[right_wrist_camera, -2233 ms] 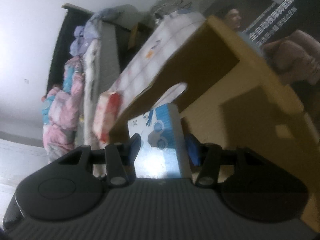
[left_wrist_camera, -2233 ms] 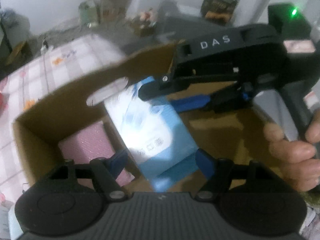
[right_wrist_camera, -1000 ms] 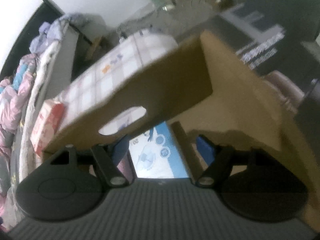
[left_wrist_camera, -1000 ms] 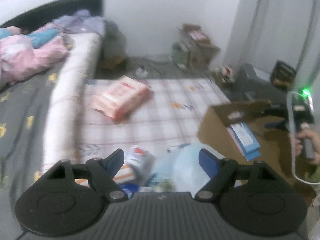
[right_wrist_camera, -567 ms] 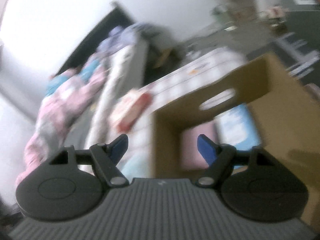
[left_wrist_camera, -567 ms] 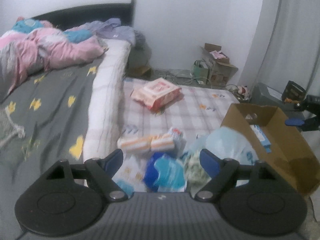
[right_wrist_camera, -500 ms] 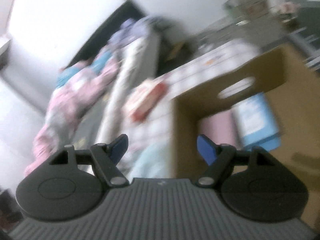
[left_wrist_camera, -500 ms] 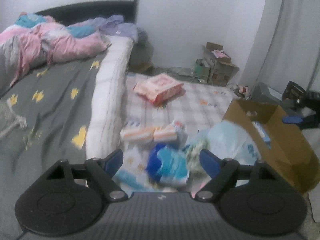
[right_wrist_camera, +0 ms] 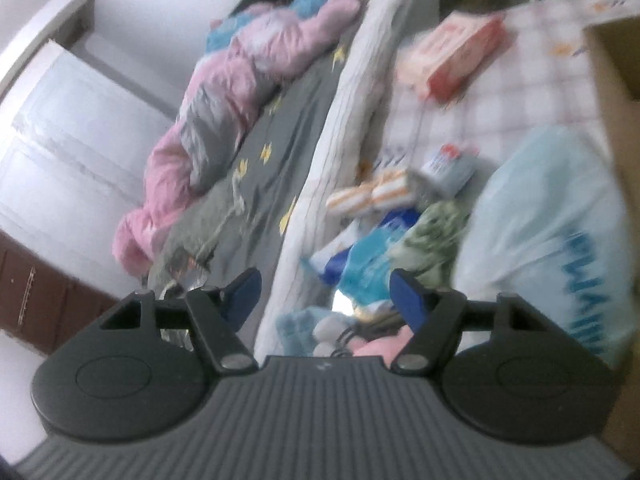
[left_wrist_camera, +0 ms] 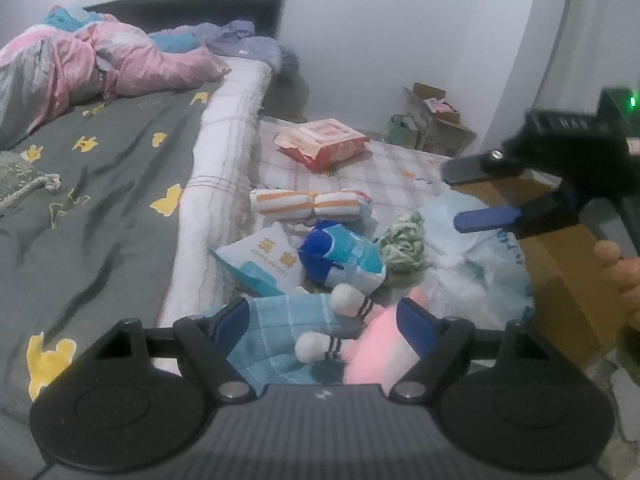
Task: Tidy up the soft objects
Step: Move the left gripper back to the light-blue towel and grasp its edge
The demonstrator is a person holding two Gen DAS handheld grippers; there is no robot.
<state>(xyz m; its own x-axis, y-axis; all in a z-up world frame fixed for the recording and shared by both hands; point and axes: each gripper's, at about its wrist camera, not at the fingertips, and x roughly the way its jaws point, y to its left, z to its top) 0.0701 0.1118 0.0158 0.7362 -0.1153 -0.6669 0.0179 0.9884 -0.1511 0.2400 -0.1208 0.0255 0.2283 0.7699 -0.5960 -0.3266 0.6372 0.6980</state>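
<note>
A heap of soft things lies on the checked mat: two orange-striped rolls [left_wrist_camera: 306,203], a white and blue pack [left_wrist_camera: 266,262], a blue packet [left_wrist_camera: 344,256], a green cloth [left_wrist_camera: 402,240], a pale blue bag [left_wrist_camera: 480,264], a pink and blue plush toy [left_wrist_camera: 340,340] nearest me. A red and white pack [left_wrist_camera: 324,142] lies farther back. My left gripper [left_wrist_camera: 324,320] is open and empty just above the plush toy. My right gripper [right_wrist_camera: 324,294] is open and empty over the heap; it shows in the left wrist view [left_wrist_camera: 486,192] in front of the cardboard box [left_wrist_camera: 560,256].
A bed with a grey sheet [left_wrist_camera: 92,200] and a pink quilt [left_wrist_camera: 100,60] runs along the left of the mat. Open cartons and clutter [left_wrist_camera: 432,120] stand against the far wall. The cardboard box stands at the mat's right edge [right_wrist_camera: 616,80].
Both grippers have left the cardboard box, where the right one let go of a blue and white pack. Both have swung over the heap on the mat and stand open.
</note>
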